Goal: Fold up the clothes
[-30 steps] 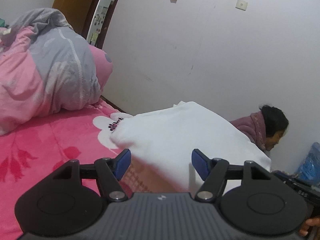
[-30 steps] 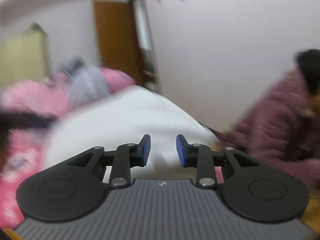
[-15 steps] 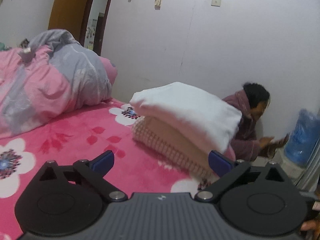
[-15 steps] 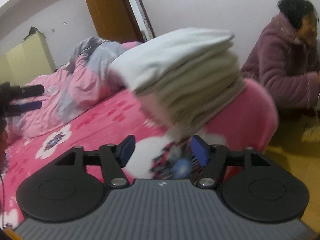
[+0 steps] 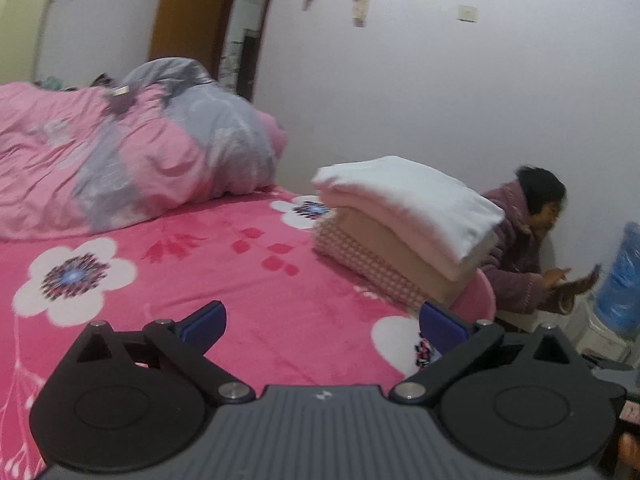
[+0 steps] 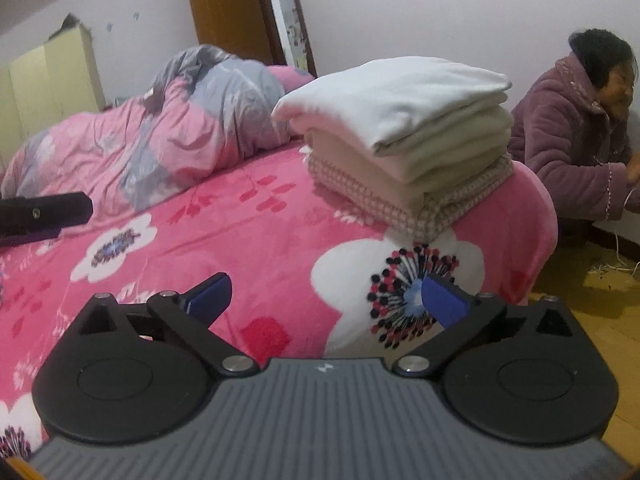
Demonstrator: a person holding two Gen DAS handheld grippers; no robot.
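Note:
A stack of folded clothes [image 5: 404,232] lies at the far right corner of the bed, with a white garment [image 5: 412,196] on top, cream and pink layers under it and a checked piece at the bottom. My left gripper [image 5: 324,322] hangs open over the pink blanket, short of the stack, with nothing between its fingers. In the right wrist view the same stack [image 6: 404,136] sits ahead. My right gripper [image 6: 328,295] has its jaws opening wide, empty, above a white flower print. The left gripper [image 6: 44,212] shows at the left edge.
A pink flowered blanket [image 5: 200,272] covers the bed. A bunched pink and grey duvet [image 5: 140,160] fills the far left. A person in a purple coat [image 6: 572,136] crouches on the floor beyond the bed corner, beside a blue water bottle [image 5: 620,280]. A brown door [image 6: 228,12] stands behind.
Both grippers have drawn back from the stack and their jaws have spread wide. The white garment, close in front of them before, now lies folded on top of the stack.

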